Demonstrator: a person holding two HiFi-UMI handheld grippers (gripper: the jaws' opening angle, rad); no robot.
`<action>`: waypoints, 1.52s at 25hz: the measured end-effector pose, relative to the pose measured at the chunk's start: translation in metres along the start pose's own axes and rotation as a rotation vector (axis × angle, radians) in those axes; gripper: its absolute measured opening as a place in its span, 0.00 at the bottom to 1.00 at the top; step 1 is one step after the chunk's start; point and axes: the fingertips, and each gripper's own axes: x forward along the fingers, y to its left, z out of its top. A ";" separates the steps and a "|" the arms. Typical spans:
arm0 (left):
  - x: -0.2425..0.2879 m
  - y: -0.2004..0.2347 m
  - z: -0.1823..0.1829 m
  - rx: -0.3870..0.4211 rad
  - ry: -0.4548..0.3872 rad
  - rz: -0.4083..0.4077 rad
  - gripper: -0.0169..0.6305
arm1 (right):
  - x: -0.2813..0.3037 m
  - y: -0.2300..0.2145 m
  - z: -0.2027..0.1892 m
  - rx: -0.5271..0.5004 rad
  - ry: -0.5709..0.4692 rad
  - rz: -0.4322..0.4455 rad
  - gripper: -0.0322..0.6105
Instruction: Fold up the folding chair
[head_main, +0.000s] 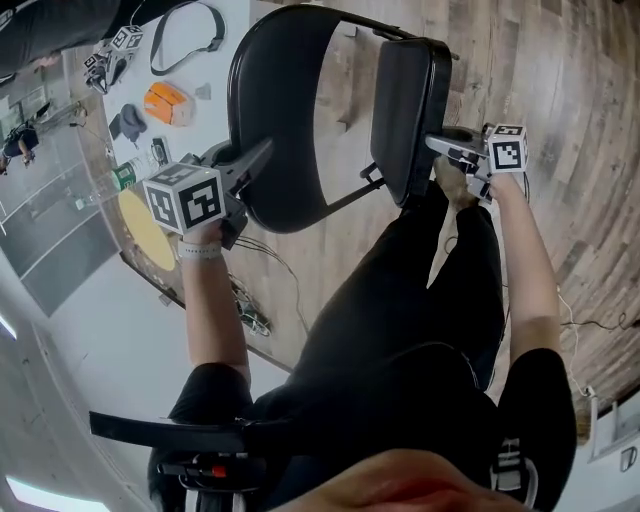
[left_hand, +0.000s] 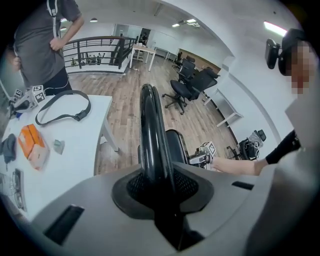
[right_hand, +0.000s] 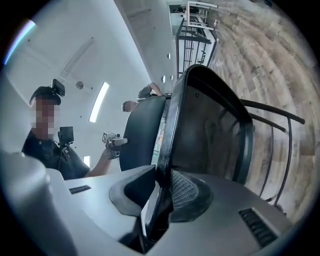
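Observation:
In the head view the black folding chair (head_main: 285, 120) is lifted in front of me, its backrest on the left and its seat (head_main: 410, 105) tipped up on edge on the right. My left gripper (head_main: 262, 152) is shut on the backrest's rounded frame tube (left_hand: 150, 130), which runs up between its jaws (left_hand: 157, 185). My right gripper (head_main: 435, 143) is shut on the thin rim of the seat (right_hand: 175, 125), pinched between its two pads (right_hand: 161, 187). Each gripper view shows the other gripper beyond the chair. The chair's legs (right_hand: 280, 130) extend towards the wooden floor.
A white table (head_main: 215, 60) at the left carries an orange block (head_main: 167, 102), a black strap (left_hand: 62, 107), a spare marker-cube gripper (head_main: 110, 55) and small items. Another person (left_hand: 45, 40) stands by it. Office chairs (left_hand: 192, 82), a railing (left_hand: 100, 50) and floor cables (head_main: 270, 265) lie around.

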 end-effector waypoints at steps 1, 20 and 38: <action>-0.004 0.002 0.001 0.001 -0.004 0.007 0.13 | 0.019 0.005 0.003 -0.001 -0.005 0.014 0.18; -0.036 0.041 0.006 0.008 -0.064 0.116 0.13 | 0.233 0.009 0.027 -0.070 0.095 -0.159 0.11; -0.053 0.133 0.003 -0.032 -0.090 0.113 0.13 | 0.301 -0.012 0.034 -0.111 0.130 -0.224 0.12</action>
